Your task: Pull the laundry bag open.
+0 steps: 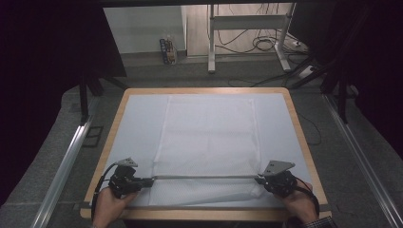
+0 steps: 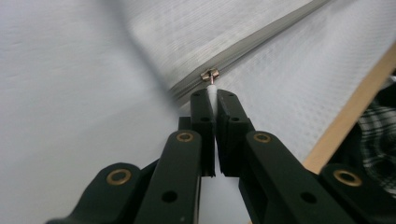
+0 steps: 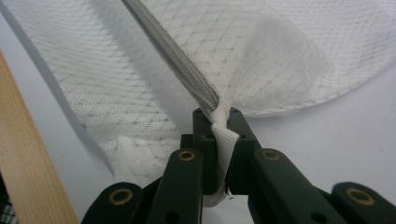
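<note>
Mesh laundry bag [image 1: 206, 137] lies flat on the table [image 1: 294, 118]. Left gripper [image 2: 214, 95] pinches the zipper pull [image 2: 211, 76]; right gripper [image 3: 219, 119] clamps the zipper's end tab [image 3: 224, 137]. The small pull may slip out if tugged sideways.

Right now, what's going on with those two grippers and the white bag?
Left gripper shut on zipper pull. Right gripper shut on zipper end tab. Mesh bag flat on table, zipper taut. Nothing in the way.

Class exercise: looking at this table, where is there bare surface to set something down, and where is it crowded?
Bare strips of white table cover lie between the mesh bag and each wooden table edge, left and right. The near edge is crowded: the left gripper and right gripper hold the bag's zipper taut there.
</note>
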The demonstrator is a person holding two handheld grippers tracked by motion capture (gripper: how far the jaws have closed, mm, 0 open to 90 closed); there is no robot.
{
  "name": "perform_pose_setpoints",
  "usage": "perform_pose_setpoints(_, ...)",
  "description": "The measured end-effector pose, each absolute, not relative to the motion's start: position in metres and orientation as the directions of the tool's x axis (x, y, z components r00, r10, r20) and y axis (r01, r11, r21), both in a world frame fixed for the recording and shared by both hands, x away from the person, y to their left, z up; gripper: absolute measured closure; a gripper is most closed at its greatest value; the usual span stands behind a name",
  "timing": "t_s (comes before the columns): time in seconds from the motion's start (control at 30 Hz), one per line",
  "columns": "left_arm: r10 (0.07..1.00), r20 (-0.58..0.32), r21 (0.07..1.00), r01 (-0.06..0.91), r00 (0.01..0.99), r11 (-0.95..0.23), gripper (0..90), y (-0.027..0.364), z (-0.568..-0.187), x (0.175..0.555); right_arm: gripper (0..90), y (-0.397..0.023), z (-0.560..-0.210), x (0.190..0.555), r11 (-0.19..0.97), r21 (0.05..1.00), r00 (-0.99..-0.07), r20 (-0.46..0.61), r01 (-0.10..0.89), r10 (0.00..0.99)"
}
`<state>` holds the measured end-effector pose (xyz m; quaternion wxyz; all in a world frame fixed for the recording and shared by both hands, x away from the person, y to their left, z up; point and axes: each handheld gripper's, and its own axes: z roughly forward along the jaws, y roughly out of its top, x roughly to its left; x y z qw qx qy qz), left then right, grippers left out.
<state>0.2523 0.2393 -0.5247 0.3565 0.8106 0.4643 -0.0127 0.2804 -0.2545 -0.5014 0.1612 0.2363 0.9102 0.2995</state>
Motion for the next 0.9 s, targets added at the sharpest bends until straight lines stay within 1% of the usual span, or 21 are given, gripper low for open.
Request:
perform_pose_setpoints(0.13, 0.753, -0.355, 0.564, 0.770, 0.554, -0.300, 87.5, 0.244, -0.525, 0.251, 84.4, -0.257, -0.502, 0.281, 0.705, 0.621, -0.833, -0.146, 0.343, 0.533)
perform_pose_setpoints(0.2, 0.778, -0.328, 0.557, 0.775, 0.536, -0.299, 87.5, 0.245, -0.525, 0.250, 84.5, -0.257, -0.502, 0.280, 0.707, 0.617, -0.832, -0.147, 0.345, 0.534)
perform_pose_setpoints(0.23, 0.774, -0.344, 0.556, 0.780, 0.531, -0.288, 87.5, 0.246, -0.525, 0.251, 84.4, -0.258, -0.502, 0.281, 0.706, 0.617, -0.833, -0.142, 0.348, 0.535)
perform_pose_setpoints(0.33, 0.778, -0.336, 0.554, 0.779, 0.532, -0.294, 87.4, 0.246, -0.525, 0.251, 84.3, -0.258, -0.502, 0.281, 0.706, 0.615, -0.835, -0.136, 0.351, 0.533)
perform_pose_setpoints(0.4, 0.771, -0.350, 0.544, 0.786, 0.532, -0.295, 87.4, 0.246, -0.526, 0.251, 84.1, -0.258, -0.502, 0.281, 0.707, 0.612, -0.836, -0.132, 0.354, 0.533)
perform_pose_setpoints(0.47, 0.761, -0.374, 0.534, 0.794, 0.530, -0.291, 87.2, 0.247, -0.526, 0.252, 82.7, -0.259, -0.503, 0.282, 0.701, 0.613, -0.842, -0.107, 0.363, 0.529)
perform_pose_setpoints(0.5, 0.762, -0.371, 0.537, 0.792, 0.530, -0.289, 87.2, 0.247, -0.526, 0.251, 81.4, -0.259, -0.503, 0.281, 0.699, 0.616, -0.841, -0.108, 0.363, 0.531)
perform_pose_setpoints(0.57, 0.765, -0.364, 0.532, 0.793, 0.531, -0.297, 87.1, 0.246, -0.527, 0.251, 73.1, -0.260, -0.502, 0.280, 0.698, 0.621, -0.845, -0.104, 0.357, 0.525)
perform_pose_setpoints(0.6, 0.766, -0.362, 0.532, 0.793, 0.531, -0.298, 87.0, 0.246, -0.527, 0.251, 67.0, -0.261, -0.503, 0.280, 0.699, 0.611, -0.845, -0.089, 0.371, 0.527)
perform_pose_setpoints(0.67, 0.767, -0.357, 0.530, 0.792, 0.533, -0.304, 86.9, 0.246, -0.528, 0.250, 59.8, -0.263, -0.507, 0.280, 0.715, 0.582, -0.848, -0.079, 0.387, 0.523)
perform_pose_setpoints(0.73, 0.766, -0.357, 0.532, 0.790, 0.535, -0.305, 86.8, 0.246, -0.528, 0.249, 54.0, -0.266, -0.509, 0.279, 0.718, 0.569, -0.847, -0.069, 0.400, 0.527)
perform_pose_setpoints(0.9, 0.765, -0.344, 0.537, 0.782, 0.544, -0.315, 86.0, 0.245, -0.529, 0.245, 45.6, -0.274, -0.506, 0.273, 0.697, 0.577, -0.830, -0.057, 0.426, 0.555)
